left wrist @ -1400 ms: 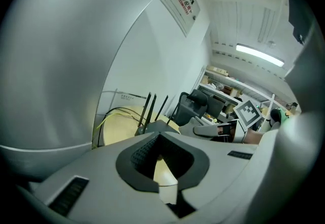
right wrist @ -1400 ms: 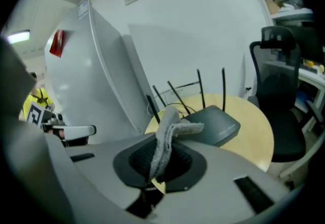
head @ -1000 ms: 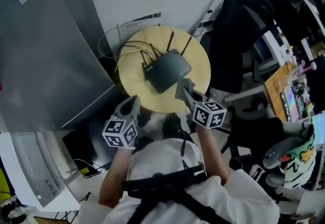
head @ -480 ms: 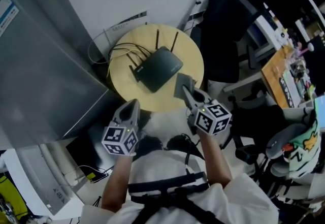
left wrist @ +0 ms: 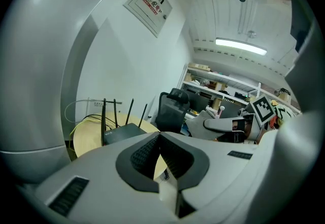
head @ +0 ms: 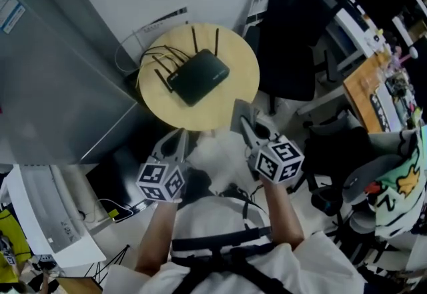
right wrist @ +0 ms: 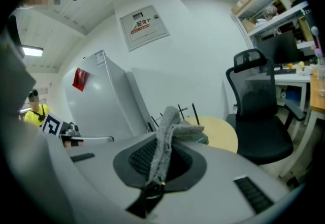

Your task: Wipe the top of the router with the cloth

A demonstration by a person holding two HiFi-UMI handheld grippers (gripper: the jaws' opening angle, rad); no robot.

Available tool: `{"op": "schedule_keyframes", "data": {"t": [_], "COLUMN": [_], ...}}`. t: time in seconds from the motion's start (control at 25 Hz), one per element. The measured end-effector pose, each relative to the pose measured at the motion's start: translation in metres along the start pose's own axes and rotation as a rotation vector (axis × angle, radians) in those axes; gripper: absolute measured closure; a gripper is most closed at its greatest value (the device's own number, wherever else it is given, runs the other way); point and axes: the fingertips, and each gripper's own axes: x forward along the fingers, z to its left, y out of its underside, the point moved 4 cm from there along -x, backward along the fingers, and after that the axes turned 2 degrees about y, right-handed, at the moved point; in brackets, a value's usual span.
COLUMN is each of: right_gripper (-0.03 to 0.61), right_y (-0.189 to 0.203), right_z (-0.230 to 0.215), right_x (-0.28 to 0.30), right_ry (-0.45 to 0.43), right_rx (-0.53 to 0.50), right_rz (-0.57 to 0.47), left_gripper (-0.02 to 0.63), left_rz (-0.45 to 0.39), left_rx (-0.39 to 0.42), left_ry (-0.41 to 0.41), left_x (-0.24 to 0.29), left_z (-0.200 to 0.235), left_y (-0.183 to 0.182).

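Observation:
A black router [head: 197, 77] with several upright antennas lies on a round wooden table [head: 240, 66]. My right gripper [head: 243, 121] hovers at the table's near rim, short of the router, shut on a grey cloth [head: 240, 111]. In the right gripper view the cloth [right wrist: 163, 147] stands folded between the jaws and hides most of the router. My left gripper [head: 179, 135] hangs below the table's near edge, shut with nothing in it. The left gripper view shows the router [left wrist: 122, 131] ahead on the table [left wrist: 84, 139], with the left gripper [left wrist: 158, 136] pointing toward it.
A tall grey cabinet [head: 60, 79] stands left of the table. A black office chair [head: 293, 33] is on the right, with cluttered desks [head: 380, 93] beyond it. Cables [head: 157, 56] run off the router's far left side. A person in yellow [right wrist: 34, 111] stands at a distance.
The table and router have slid up and left in the head view. Both grippers now sit farther back from the router, and the right one still holds the cloth.

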Motion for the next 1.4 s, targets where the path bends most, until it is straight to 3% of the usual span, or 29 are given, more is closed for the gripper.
{"op": "schedule_keyframes", "data": {"t": [0.24,0.4,0.84,1.4], "right_gripper": [0.561,0.561,0.563,0.562], "right_y": [0.022,0.026,0.014,0.031], "right_z": [0.006,0.017,0.073,0.098], "right_x": [-0.049,-0.072,-0.075,-0.089], "right_ry": [-0.061,-0.055,-0.025,-0.006], "right_rx": [-0.020,-0.024,-0.105,-0.126], "right_rz": [0.005,-0.009,-0.053,-0.042], "left_gripper": [0.626,0.625,0.626,0.626], "left_rz": [-0.032,-0.041,-0.078,-0.084], "left_rx": [0.008,0.027,0.062,0.039], "left_ry": [-0.051,-0.035,0.006,0.013], "left_x": [-0.034,-0.053,-0.092,-0.123], "left_z": [-0.052,-0.069,-0.049,-0.044], "left_y": [0.017,0.019,0.002,0.016]}}
